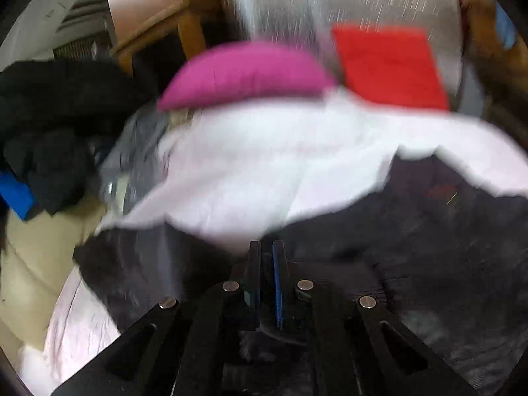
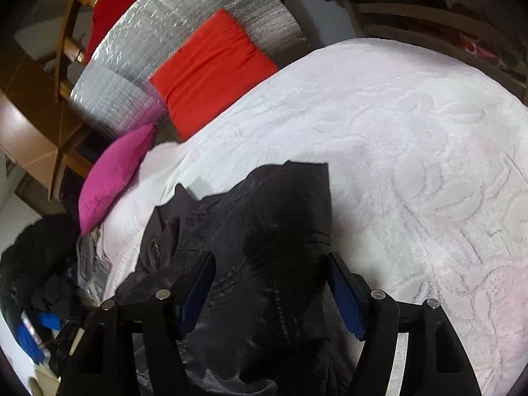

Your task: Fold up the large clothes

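Note:
A large dark grey garment (image 2: pixel 264 231) lies crumpled on a white embossed bedspread (image 2: pixel 412 165). In the left wrist view the same dark garment (image 1: pixel 412 231) spreads across the lower frame, blurred by motion. My left gripper (image 1: pixel 266 247) has its fingers nearly together, and dark fabric shows between them lower down. My right gripper (image 2: pixel 270 264) is open, its blue-padded fingers (image 2: pixel 343 283) standing wide on either side of the garment without pinching it.
A magenta pillow (image 2: pixel 112 175) and a red cushion (image 2: pixel 211 72) lie at the head of the bed against a silver foil panel (image 2: pixel 184 23). A pile of dark clothes (image 1: pixel 59 125) sits left. Wooden furniture (image 2: pixel 29 138) stands beyond the bed.

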### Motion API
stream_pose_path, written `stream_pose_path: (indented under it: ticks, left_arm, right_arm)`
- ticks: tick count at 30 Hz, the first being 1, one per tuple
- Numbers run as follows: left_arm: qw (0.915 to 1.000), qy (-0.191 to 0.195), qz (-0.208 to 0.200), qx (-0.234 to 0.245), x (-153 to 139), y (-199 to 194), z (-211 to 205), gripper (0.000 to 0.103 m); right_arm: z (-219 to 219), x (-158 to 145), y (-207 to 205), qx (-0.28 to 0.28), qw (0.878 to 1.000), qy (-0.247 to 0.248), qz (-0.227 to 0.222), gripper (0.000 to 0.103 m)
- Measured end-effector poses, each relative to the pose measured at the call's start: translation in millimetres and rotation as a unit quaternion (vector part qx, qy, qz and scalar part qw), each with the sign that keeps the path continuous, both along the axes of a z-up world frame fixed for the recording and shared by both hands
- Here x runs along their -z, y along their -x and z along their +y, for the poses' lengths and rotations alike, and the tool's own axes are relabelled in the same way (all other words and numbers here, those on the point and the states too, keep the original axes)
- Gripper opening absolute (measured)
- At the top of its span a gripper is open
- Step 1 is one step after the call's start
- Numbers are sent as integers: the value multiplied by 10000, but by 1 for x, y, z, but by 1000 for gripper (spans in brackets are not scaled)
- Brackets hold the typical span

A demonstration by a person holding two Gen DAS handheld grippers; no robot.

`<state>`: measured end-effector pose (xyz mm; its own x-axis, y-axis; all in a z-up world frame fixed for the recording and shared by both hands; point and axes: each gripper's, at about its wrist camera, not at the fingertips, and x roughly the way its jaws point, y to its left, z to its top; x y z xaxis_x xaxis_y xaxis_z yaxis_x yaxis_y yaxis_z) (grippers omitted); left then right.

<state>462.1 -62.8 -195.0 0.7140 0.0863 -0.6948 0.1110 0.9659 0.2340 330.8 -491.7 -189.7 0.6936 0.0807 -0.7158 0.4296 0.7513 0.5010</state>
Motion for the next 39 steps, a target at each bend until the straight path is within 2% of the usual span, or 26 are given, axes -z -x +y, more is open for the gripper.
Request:
stream_pose_path:
  ticks: [3, 6, 8, 10, 11, 14, 15, 17, 19, 20, 22, 24, 26, 27, 29, 31, 33, 36, 38, 39]
  left_arm:
    - [9986, -439, 46, -294, 16, -3, 8, 1]
    - [9967, -632, 2, -508, 10, 0, 22, 1]
    - [9975, -501, 103, -479, 9, 2, 28, 1]
    - [9993, -98, 243, -253, 6, 5, 27, 1]
    - [9995, 59, 285, -109, 6, 14, 27, 1]
    - [9995, 175, 168, 210, -3, 26, 11, 3]
    - [9993, 221, 138, 285, -5, 30, 7, 6]
    - [9992, 241, 64, 310, -8, 33, 3, 31]
    - [9991, 282, -83, 319, -12, 37, 1, 42]
    - [9989, 291, -166, 321, -15, 40, 1, 42]
    - [9984, 343, -289, 331, -21, 42, 1, 43]
    - [9969, 549, -439, 347, -32, 48, 4, 51]
    - [9952, 727, -523, 397, -39, 53, 4, 65]
    - [9945, 784, -514, 465, -40, 55, 3, 66]
    - [9945, 753, -412, 607, -35, 57, -5, 66]
    - [9953, 525, -188, 798, -22, 58, -19, 66]
    - [9958, 198, 250, 860, -1, 51, -32, 66]
    - [9929, 159, 842, 830, 29, 42, -37, 66]
    - [9905, -107, 1075, 849, 44, 41, -42, 66]
    - [9908, -151, 1014, 884, 43, 43, -43, 66]
  right_arm:
    - [2, 1, 1, 35, 9996, 225, 150, 72]
    - [-9, -10, 13, 229, 9995, 125, -178, 72]
    - [-13, -16, 19, 319, 9988, 127, -342, 72]
    - [-14, -17, 17, 263, 9991, 132, -314, 70]
    - [-12, -14, 13, 190, 9994, 132, -253, 63]
    - [1, -4, -1, -54, 9993, 369, 74, 43]
    - [8, 0, -6, -99, 9976, 632, 271, 42]
    - [14, 10, -14, -103, 9930, 984, 649, 41]
    - [14, 19, -17, -48, 9900, 1102, 877, 41]
    - [14, 18, -17, -28, 9896, 1115, 907, 41]
    - [11, 9, -14, -15, 9905, 1053, 888, 42]
    - [8, -7, -7, 93, 9921, 1006, 750, 45]
    - [12, -30, 5, 229, 9909, 1251, 442, 54]
    - [17, -44, 13, 247, 9888, 1463, 173, 55]
    - [27, -60, 20, 39, 9873, 1580, -150, 56]
    - [41, -65, 22, -375, 9881, 1459, -314, 56]
    - [61, -58, 17, -820, 9875, 1337, -124, 56]
    - [82, -31, 4, -1280, 9843, 1143, 402, 56]
    - [89, -8, -5, -1420, 9812, 964, 877, 56]
    - [91, 5, -10, -1464, 9778, 964, 1148, 56]
